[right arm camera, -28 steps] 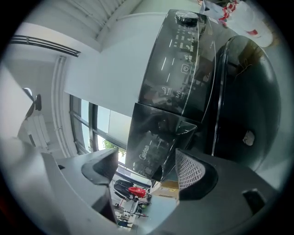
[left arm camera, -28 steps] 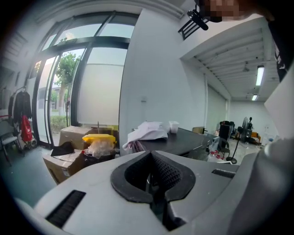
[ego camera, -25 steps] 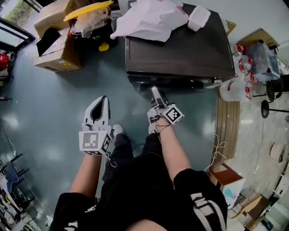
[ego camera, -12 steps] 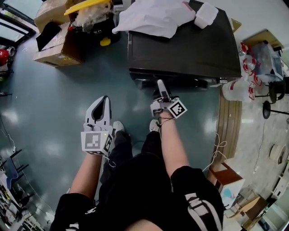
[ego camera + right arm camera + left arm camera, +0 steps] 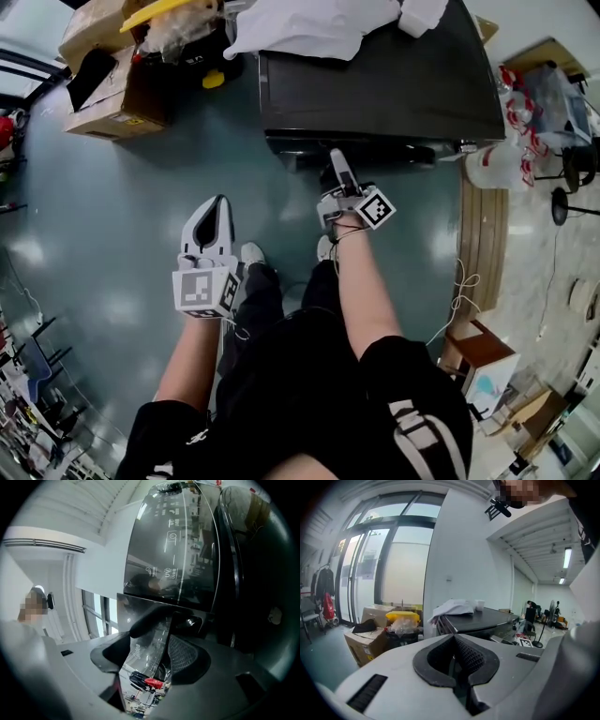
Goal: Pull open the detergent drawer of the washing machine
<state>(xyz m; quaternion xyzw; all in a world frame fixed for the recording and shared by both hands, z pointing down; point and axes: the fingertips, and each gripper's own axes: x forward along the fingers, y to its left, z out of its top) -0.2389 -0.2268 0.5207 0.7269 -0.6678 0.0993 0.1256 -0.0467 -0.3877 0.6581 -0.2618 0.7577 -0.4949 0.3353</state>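
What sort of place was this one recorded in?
Probably a lab or workshop rather than a home laundry room. The washing machine stands out on a glossy floor, open cardboard boxes sit beside it, and tall glass doors and ceiling strip lights suggest a large open room.

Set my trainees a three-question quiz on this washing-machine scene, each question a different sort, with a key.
1. True or false: the left gripper holds something.
2. What stands between the right gripper's jaws? A. the detergent drawer front B. a sock C. a spoon
3. Which crumpled thing lies on the washing machine?
Key: 1. False: it is shut and empty. 2. A: the jaws have just been closing on it. 3. A white cloth.
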